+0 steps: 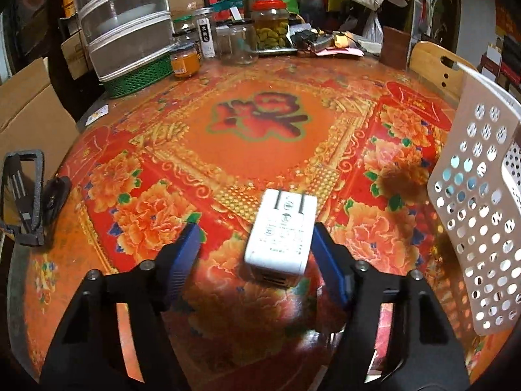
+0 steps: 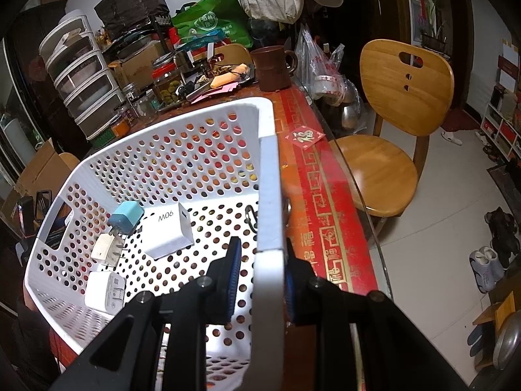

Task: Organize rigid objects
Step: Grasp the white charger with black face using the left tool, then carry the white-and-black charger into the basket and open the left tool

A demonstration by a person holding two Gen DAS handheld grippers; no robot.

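Four chargers are sitting in the white perforated basket (image 2: 182, 150) already, and the whole thing is parked on the round table (image 1: 254, 150) with that loud red and orange floral cloth. Back edge of the table is jammed: a stack of clear drawer bins (image 1: 127, 22) on a green mesh tray (image 1: 143, 79), a big jar of green pickles (image 1: 271, 22), some empty glass jars (image 1: 235, 44), and a brown mug (image 2: 273, 67). Wooden chair (image 2: 395, 120) stands just off the table's right side.

Right gripper (image 2: 263, 280) is clamped on the basket's near rim, one finger inside the wall and one outside. Left gripper (image 1: 252, 254) has its blue pads (image 1: 187, 251) spread apart, with a white plug adapter (image 1: 280, 228) lying flat on the cloth between them, right pad just beside it, prongs pointing away. Basket wall rises near its right.

Inside the basket: a white cube marked 90W (image 2: 169, 231), another white charger (image 2: 105, 293), a cream one (image 2: 105, 247) and a little blue one (image 2: 126, 218).
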